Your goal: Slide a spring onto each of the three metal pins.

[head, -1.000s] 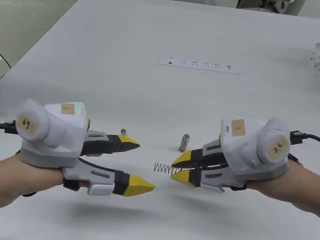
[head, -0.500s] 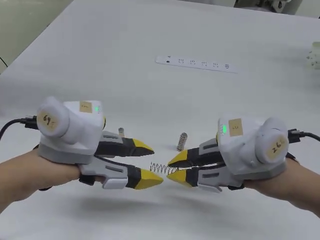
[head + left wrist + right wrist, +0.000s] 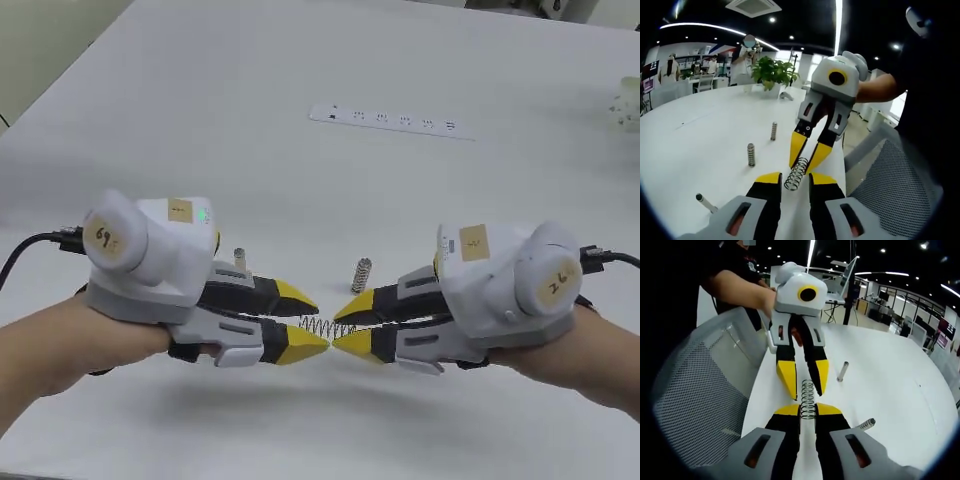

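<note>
One spring (image 3: 807,395) we see: R gripper (image 3: 337,328) "26" clamped on it, L gripper (image 3: 320,322) "69" apart; 1 bare pin (image 3: 239,260).

1. The left gripper (image 3: 320,322) has a rounded white housing over a grey shell, with black jaws ending in yellow tips.
2. A round tan sticker (image 3: 108,236) on its rear knob reads "69". A square tan sticker (image 3: 180,209) sits on top beside a green light (image 3: 203,213).
3. The right gripper (image 3: 340,330) has the same build, and its round label (image 3: 558,285) is marked "26".
4. A black cable (image 3: 30,250) leaves the left gripper's rear at the left edge. A second cable (image 3: 612,259) leaves the right gripper's rear at the right edge.
5. The person wears a dark short-sleeved top (image 3: 925,75).
</note>
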`<state>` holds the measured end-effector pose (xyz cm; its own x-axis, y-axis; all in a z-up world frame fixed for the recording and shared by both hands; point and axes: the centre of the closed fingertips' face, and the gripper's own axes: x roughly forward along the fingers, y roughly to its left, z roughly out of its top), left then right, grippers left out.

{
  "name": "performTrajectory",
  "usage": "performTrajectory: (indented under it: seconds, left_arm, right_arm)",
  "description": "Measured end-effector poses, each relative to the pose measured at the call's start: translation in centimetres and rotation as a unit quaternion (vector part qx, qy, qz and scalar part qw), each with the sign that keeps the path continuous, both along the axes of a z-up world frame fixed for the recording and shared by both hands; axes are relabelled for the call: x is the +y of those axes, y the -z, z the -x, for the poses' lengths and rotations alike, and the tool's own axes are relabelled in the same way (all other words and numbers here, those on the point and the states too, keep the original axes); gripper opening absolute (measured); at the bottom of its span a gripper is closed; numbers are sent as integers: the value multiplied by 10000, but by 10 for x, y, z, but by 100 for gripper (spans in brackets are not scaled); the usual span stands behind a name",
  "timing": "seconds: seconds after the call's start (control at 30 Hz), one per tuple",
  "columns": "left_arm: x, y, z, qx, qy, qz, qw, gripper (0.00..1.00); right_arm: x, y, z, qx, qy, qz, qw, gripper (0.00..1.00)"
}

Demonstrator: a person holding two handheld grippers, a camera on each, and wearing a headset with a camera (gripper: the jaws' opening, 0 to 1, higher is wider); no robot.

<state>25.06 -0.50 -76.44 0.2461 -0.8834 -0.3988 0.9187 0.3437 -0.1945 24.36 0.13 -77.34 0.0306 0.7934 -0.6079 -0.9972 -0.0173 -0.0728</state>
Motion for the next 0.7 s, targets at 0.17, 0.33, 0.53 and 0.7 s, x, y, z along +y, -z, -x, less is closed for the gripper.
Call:
performTrajectory:
  seconds: [0.17, 0.33, 0.53, 0.7]
  left_arm:
    - [-1, 2, 1, 15, 10, -44, 10000, 9]
    - [-1, 3, 2, -41, 20, -64, 10000, 6]
    - [-2, 2, 2, -109, 53, -61, 9999, 6]
    - [-2, 1, 2, -156, 83, -54, 9998, 5]
  right_arm:
    - [-1, -1, 1, -13, -9, -6, 10000, 8]
    - [-3, -1, 2, 11, -8, -7, 10000, 8]
    - [-3, -1, 2, 8, -3, -3, 10000, 8]
    - [-3, -2, 2, 35, 1, -19, 10000, 8]
